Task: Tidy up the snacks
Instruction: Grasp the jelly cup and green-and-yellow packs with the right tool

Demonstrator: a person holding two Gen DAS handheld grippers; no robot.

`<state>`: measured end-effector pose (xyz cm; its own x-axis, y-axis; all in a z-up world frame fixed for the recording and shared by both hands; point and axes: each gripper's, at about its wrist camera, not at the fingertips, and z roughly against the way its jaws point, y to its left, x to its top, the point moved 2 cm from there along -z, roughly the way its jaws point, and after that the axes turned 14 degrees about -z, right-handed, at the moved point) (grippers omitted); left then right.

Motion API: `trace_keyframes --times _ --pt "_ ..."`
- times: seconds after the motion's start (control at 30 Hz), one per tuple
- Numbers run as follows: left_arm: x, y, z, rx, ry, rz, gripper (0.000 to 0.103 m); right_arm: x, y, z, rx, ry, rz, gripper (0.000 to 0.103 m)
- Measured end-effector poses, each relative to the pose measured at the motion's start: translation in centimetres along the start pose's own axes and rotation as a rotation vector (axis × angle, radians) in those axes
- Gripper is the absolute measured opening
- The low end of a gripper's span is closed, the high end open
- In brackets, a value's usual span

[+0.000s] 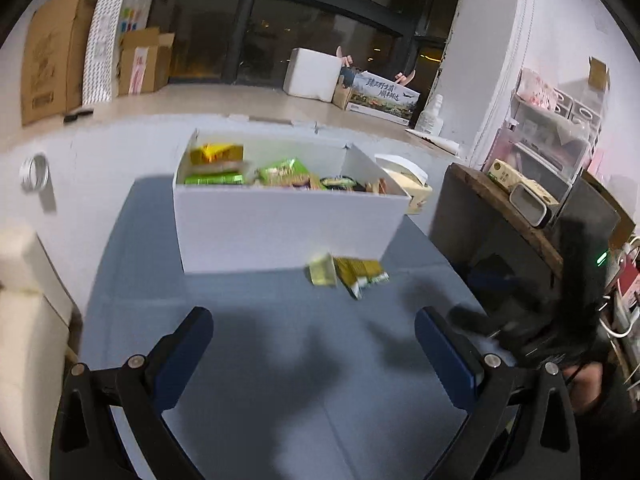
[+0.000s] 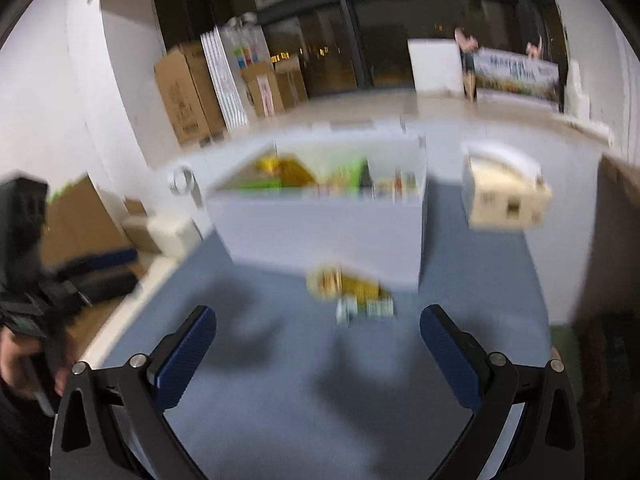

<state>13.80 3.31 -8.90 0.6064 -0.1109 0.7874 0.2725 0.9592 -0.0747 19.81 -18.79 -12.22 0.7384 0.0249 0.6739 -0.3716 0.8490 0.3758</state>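
A white box (image 1: 280, 228) stands on the blue table (image 1: 260, 360) and holds several green and yellow snack packets (image 1: 284, 174). Two loose yellow-green snack packets (image 1: 348, 274) lie on the table just in front of the box's right end. My left gripper (image 1: 314, 332) is open and empty, hovering above the table short of the loose packets. In the right wrist view, which is blurred, the box (image 2: 320, 232) and the loose packets (image 2: 352, 292) show ahead. My right gripper (image 2: 318, 332) is open and empty, just short of them.
A cream carton (image 1: 412, 188) stands right of the box; it also shows in the right wrist view (image 2: 504, 188). A dark wooden stand (image 1: 500, 232) borders the table's right side. Cardboard boxes (image 1: 56, 52) lean on the far wall. A white roll (image 1: 34, 172) lies at the left.
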Motion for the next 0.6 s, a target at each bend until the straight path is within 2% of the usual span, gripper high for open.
trace_keyframes --times 0.1,0.2,0.3,0.47,0.6 --pt "-1.1 -0.6 0.7 -0.003 -0.007 0.014 0.103 -2.2 -0.7 -1.4 -0.014 0.051 -0.014 0.103" --pt "-2.0 -1.1 1.6 0.005 -0.013 0.026 0.103 -3.3 -0.8 -2.0 -0.041 0.055 -0.008 0.103" --pt "-2.6 -1.3 2.1 0.037 -0.004 0.028 0.103 -3.8 -0.8 -2.1 -0.03 0.065 -0.021 0.103" --pt "-2.8 -1.2 1.9 0.043 0.022 0.048 0.103 -3.4 -0.8 -2.4 -0.045 0.05 -0.013 0.103" --pt "-2.9 -1.7 1.8 0.043 0.03 0.033 0.103 -2.2 -1.1 -4.1 -0.077 0.068 0.011 0.103"
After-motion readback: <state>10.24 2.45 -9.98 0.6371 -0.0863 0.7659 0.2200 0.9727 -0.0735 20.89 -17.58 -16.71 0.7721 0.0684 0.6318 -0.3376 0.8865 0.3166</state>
